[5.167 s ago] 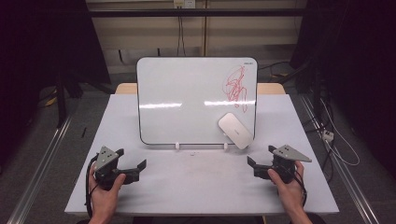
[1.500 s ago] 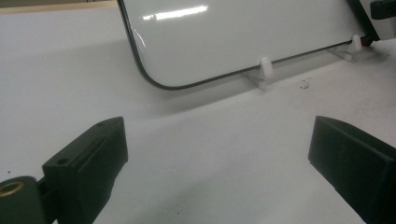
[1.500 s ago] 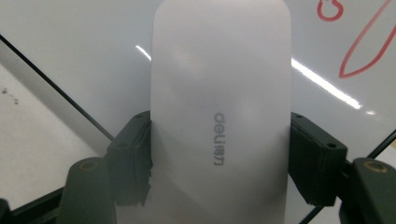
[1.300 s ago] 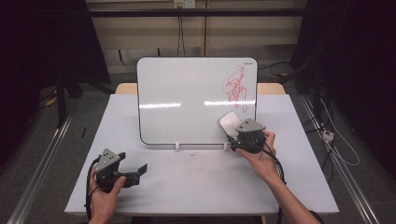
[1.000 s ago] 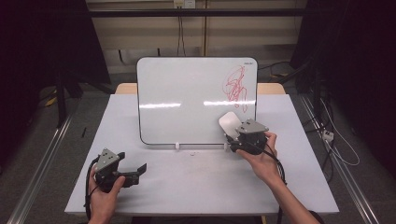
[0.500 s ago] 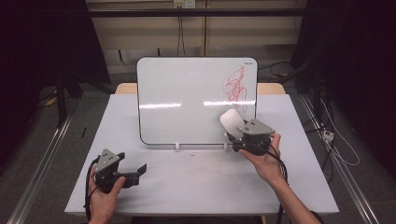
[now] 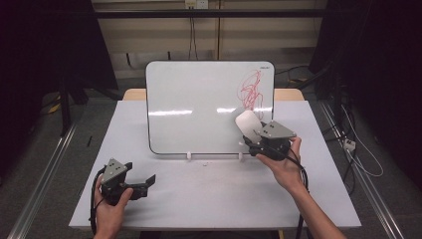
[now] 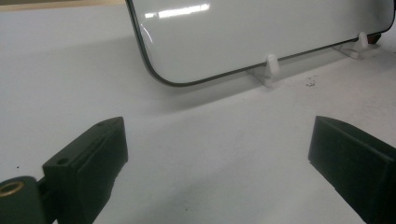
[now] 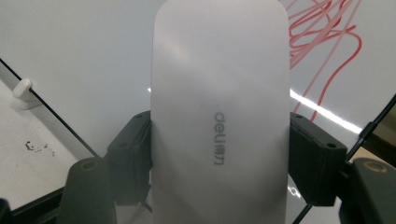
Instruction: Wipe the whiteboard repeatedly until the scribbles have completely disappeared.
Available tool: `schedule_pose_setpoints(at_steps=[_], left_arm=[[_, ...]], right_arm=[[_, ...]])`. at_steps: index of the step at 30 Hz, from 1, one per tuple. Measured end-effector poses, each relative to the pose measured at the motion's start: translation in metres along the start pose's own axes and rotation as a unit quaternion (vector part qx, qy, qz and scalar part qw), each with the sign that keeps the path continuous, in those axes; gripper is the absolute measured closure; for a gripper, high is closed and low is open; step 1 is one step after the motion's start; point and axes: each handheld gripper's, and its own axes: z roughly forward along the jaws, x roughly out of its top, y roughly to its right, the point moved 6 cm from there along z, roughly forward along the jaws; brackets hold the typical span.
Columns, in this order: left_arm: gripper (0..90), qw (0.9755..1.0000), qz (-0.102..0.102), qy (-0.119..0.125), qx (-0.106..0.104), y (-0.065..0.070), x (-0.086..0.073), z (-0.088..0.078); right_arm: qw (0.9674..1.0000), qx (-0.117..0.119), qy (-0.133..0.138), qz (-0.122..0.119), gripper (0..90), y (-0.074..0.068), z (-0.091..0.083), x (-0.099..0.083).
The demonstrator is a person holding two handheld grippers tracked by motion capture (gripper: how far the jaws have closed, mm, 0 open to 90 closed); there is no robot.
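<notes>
One eraser (image 9: 218, 116) (R gripper (image 9: 219, 158) grip)

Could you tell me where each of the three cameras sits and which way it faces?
High view: above the person's side, looking forward and down on the table; both forearms, left gripper, right gripper.
Left gripper view: on that gripper, low, facing the whiteboard; jaws wide apart.
Right gripper view: facing the red scribble; jaws clamp the eraser.
All share the whiteboard.
</notes>
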Motion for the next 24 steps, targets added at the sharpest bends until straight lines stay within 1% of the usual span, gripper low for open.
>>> schedule_pose_setpoints(at_steps=[6, 7, 10, 11, 14, 15, 20, 22, 24], left_arm=[[4.7, 1.0000, -0.001, 0.001, -0.002, 0.001, 0.000, 0.000], [4.7, 1.0000, -0.001, 0.001, -0.003, 0.001, 0.001, 0.001], [4.7, 1.0000, -0.001, 0.001, -0.005, 0.002, 0.001, 0.002], [4.7, 1.0000, 0.000, -0.001, -0.006, 0.002, 0.001, 0.002], [4.7, 1.0000, 0.002, -0.002, -0.007, 0.002, 0.002, 0.002], [4.7, 1.0000, -0.001, 0.003, -0.008, 0.003, 0.003, 0.002], [4.7, 1.0000, 0.003, 0.001, -0.008, 0.005, 0.003, 0.003], [4.7, 1.0000, 0.003, 0.000, -0.008, 0.004, 0.003, 0.003], [4.7, 1.0000, 0.002, 0.000, -0.007, 0.004, 0.003, 0.002]], right_arm=[[0.9999, -0.005, 0.008, -0.005, 31.2, 0.003, 0.000, 0.010], [0.9999, -0.009, 0.012, -0.009, 31.2, 0.005, 0.001, 0.016], [0.9998, -0.012, 0.015, -0.011, 31.2, 0.008, 0.000, 0.020], [0.9996, -0.015, 0.018, -0.013, 31.3, 0.012, 0.000, 0.026], [0.9994, -0.022, 0.022, -0.014, 31.2, 0.016, 0.001, 0.032], [0.9994, -0.023, 0.022, -0.013, 31.3, 0.017, 0.001, 0.034], [0.9988, -0.033, 0.029, -0.023, 31.2, 0.020, 0.002, 0.043], [0.9982, -0.042, 0.039, -0.019, 31.2, 0.024, 0.002, 0.047], [0.9979, -0.047, 0.042, -0.018, 31.2, 0.029, 0.003, 0.050]])
